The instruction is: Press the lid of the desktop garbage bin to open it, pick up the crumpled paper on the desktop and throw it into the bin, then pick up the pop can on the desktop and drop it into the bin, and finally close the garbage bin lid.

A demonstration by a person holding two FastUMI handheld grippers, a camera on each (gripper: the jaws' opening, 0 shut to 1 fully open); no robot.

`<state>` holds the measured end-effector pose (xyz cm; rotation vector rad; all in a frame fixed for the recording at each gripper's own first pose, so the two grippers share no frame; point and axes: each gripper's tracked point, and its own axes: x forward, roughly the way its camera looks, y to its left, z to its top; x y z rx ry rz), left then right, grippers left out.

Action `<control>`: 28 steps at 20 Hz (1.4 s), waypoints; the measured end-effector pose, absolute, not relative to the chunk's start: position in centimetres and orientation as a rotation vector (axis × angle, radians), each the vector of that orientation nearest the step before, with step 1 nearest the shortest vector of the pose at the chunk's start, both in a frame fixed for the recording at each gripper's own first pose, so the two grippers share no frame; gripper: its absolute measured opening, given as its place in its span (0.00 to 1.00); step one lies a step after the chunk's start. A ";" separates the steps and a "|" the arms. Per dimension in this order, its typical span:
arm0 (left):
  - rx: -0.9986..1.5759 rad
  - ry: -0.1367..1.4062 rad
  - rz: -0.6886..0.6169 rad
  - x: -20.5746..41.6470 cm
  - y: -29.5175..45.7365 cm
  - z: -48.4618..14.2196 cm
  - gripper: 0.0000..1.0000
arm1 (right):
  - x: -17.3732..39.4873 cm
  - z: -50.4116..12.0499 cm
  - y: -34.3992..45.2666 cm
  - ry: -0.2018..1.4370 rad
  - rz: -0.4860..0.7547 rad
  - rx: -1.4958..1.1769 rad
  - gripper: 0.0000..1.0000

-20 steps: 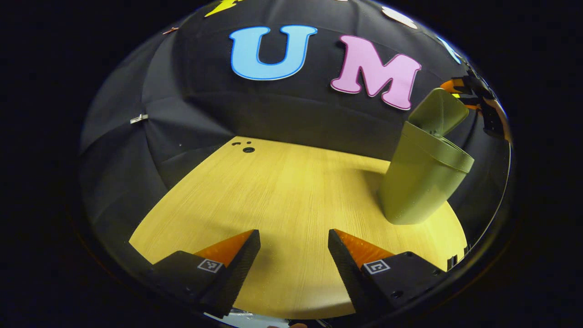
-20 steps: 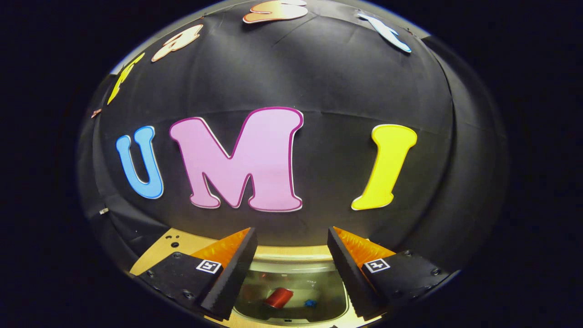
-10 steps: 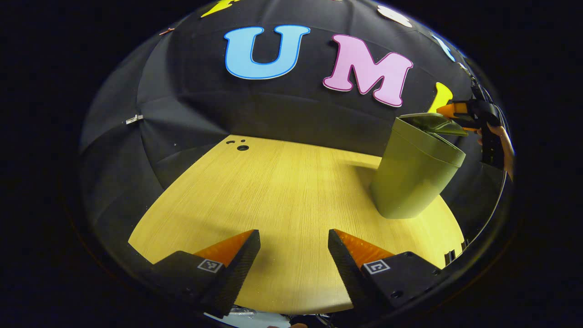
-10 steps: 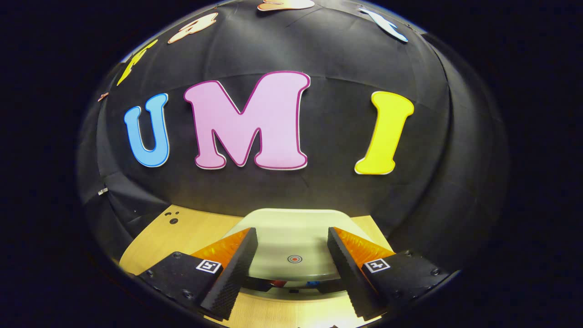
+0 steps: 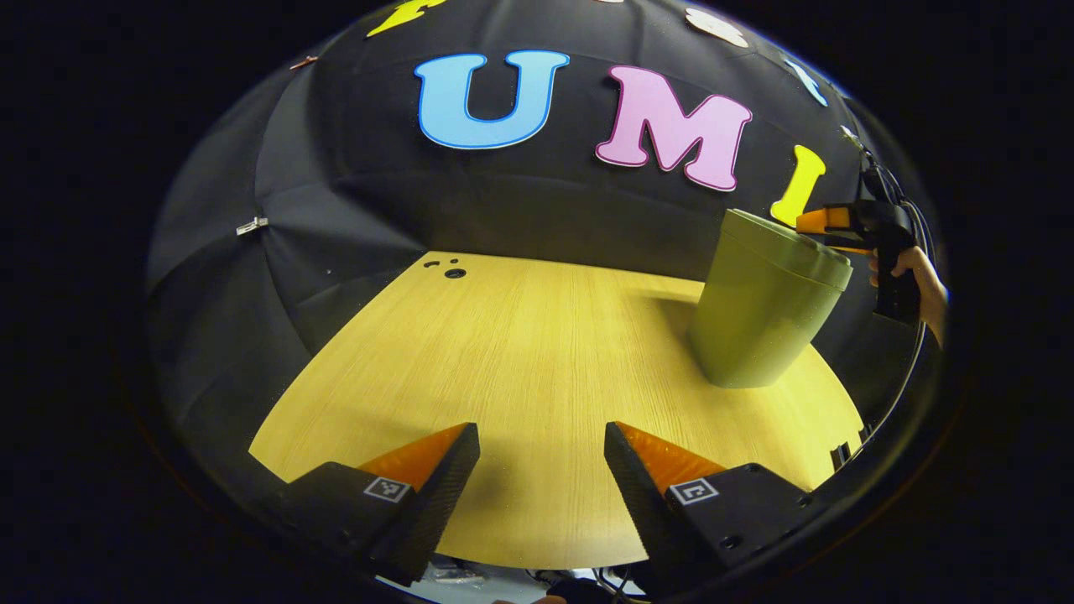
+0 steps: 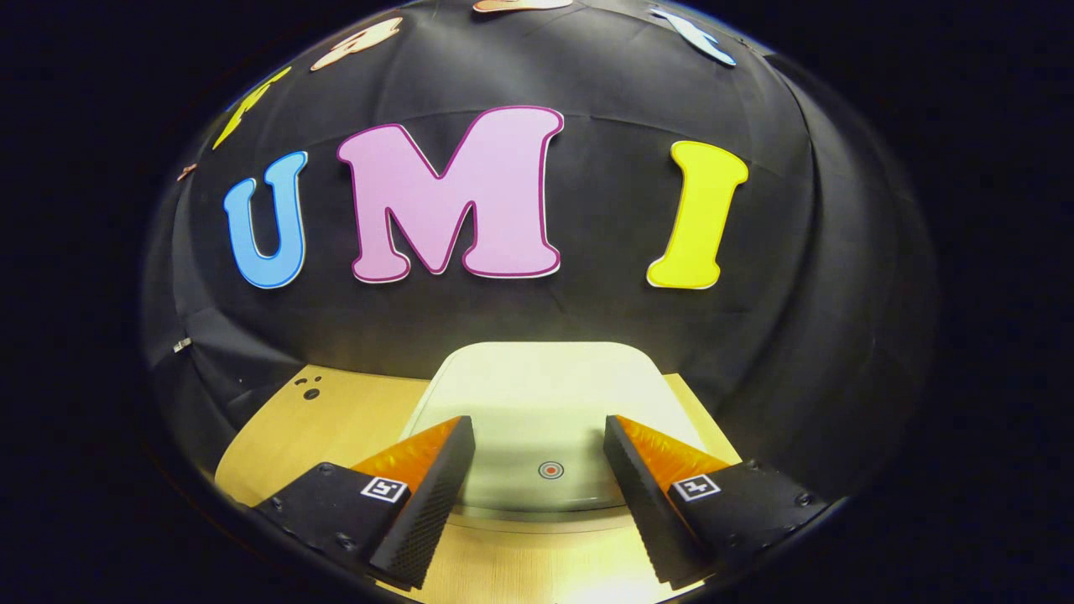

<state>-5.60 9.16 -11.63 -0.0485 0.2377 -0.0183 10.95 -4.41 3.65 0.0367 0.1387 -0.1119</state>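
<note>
Bin (image 5: 768, 310) standing upright on the far right part of the wooden desktop (image 5: 520, 377), olive green, lid (image 6: 545, 411) lying flat and closed on top (small round red-ringed mark (image 6: 550, 471) near its close edge). No crumpled paper or can to be made out on the bare wood.

Right gripper (image 6: 539, 486) hovering just over the lid's near edge, fingers (image 6: 428, 495) spread apart with nothing between them but the lid surface beneath; contact with the lid not certain. Seen also from the left gripper view, at the far right beside the bin's top rim (image 5: 847, 231), held by a hand (image 5: 919, 285).

Left gripper (image 5: 541, 495) low over the near part of the desktop, well apart from the bin, fingers (image 5: 432, 495) likewise wide apart and holding nothing. Small dark holes (image 5: 453, 270) in the wood at the far left corner.
</note>
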 end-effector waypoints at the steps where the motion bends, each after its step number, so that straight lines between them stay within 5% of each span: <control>1: -0.046 0.240 -0.018 -5.7 9.3 -11.9 0.96 | 10.9 3.7 -4.4 0.132 -0.112 0.033 0.99; 12: -0.058 0.193 -0.036 -6.3 9.2 -10.8 0.96 | 9.8 3.8 -4.4 0.052 -0.119 0.047 0.98; 21: -0.065 0.155 -0.050 -6.4 8.6 -10.3 0.96 | 2.9 5.5 0.2 -0.076 -0.060 0.040 0.98; 28: -0.058 0.117 -0.053 -6.9 8.5 -8.6 0.96 | -1.5 0.9 4.3 -0.025 -0.009 0.116 0.98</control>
